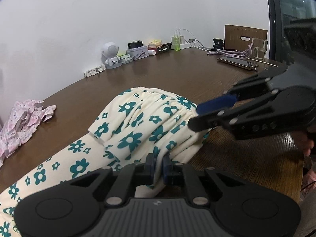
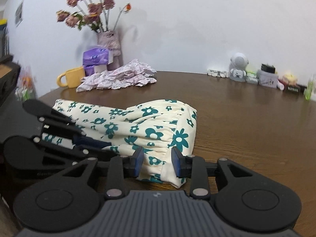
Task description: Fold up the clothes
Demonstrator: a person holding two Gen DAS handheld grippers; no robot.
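On table [image 1: 177, 73], left tool [image 1: 158, 165] pinching floral garment [image 1: 138, 126]

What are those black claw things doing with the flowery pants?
A person is folding clothes with a gripper in each hand. The left gripper is pinched shut on the cream pants with teal flowers, lying on the brown table. The right gripper has its jaws open around the waistband end. A crumpled pink garment waits nearby.

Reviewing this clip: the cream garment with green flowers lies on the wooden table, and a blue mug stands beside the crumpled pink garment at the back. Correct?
Not quite. The mug is yellow, not blue, as the right wrist view shows. The rest holds: the cream garment lies on the wooden table, and the mug stands beside the crumpled pink garment.
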